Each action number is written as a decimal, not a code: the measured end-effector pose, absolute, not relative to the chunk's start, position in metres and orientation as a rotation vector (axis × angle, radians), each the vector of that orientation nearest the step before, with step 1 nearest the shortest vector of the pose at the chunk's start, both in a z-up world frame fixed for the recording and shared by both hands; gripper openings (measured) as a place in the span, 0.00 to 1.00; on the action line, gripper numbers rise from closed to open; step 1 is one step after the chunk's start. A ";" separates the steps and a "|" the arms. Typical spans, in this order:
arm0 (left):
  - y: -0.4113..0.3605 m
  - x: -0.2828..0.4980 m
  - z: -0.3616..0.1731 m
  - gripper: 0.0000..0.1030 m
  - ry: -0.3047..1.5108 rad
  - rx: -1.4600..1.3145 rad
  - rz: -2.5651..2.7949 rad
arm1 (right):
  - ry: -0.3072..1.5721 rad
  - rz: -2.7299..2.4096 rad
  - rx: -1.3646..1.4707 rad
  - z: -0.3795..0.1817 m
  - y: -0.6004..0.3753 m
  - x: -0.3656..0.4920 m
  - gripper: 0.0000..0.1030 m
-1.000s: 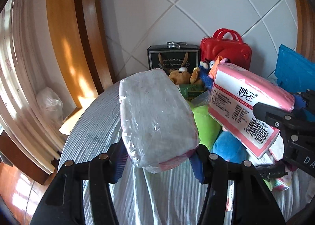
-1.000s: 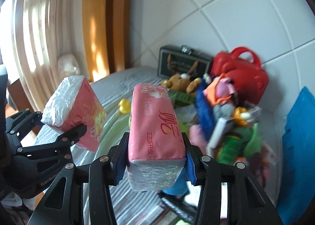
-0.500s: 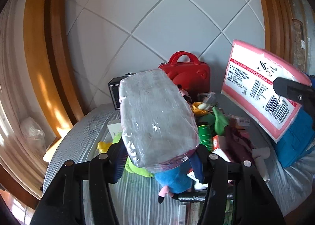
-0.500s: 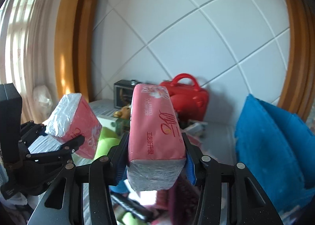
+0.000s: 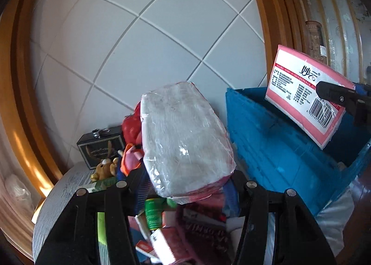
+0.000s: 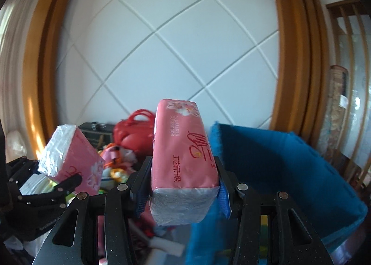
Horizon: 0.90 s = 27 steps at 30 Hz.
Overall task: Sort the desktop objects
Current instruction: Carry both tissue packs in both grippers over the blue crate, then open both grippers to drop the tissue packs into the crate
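My left gripper (image 5: 185, 181) is shut on a pink tissue pack (image 5: 183, 135), its clear end facing the camera, held above the cluttered table. My right gripper (image 6: 182, 186) is shut on a second pink tissue pack (image 6: 183, 156), held up just left of the blue crate (image 6: 278, 167). In the left wrist view the right pack (image 5: 303, 93) hangs over the open blue crate (image 5: 278, 149). In the right wrist view the left pack (image 6: 74, 151) and left gripper (image 6: 46, 190) are at the lower left.
A pile of toys and boxes lies on the grey round table (image 5: 58, 195): a red case (image 6: 136, 128), a black tin (image 5: 99, 146), a plush toy (image 5: 104, 167), a green bottle (image 5: 153, 214). A tiled wall stands behind, with wooden frames either side.
Both grippers have swung right and up with their tissue packs. The blue crate has come into fuller view, and the right pack is now over it.
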State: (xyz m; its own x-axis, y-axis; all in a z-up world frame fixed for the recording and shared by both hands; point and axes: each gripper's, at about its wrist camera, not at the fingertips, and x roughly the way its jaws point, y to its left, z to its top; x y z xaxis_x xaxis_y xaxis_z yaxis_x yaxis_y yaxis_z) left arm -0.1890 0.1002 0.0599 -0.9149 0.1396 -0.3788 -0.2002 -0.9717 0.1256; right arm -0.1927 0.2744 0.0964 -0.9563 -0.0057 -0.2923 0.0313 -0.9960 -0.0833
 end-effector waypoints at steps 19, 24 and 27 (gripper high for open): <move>0.415 -0.326 0.083 0.54 0.277 -0.943 2.554 | 0.055 -3.150 0.965 0.083 0.527 -0.320 0.46; 0.441 -0.343 0.062 0.54 0.362 -1.045 2.573 | 0.043 -3.129 1.078 0.071 0.557 -0.346 0.46; 0.452 -0.344 0.066 0.54 0.408 -1.032 2.603 | 0.053 -3.098 1.136 0.061 0.560 -0.350 0.47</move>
State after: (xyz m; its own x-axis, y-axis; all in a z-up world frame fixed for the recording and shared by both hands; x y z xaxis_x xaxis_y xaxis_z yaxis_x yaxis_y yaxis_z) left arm -0.3438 0.4518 0.0659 -0.6921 0.1798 -0.6990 -0.3851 -0.9111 0.1470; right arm -0.3498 0.5598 0.0607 -0.7520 0.1594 -0.6395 -0.1374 -0.9869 -0.0844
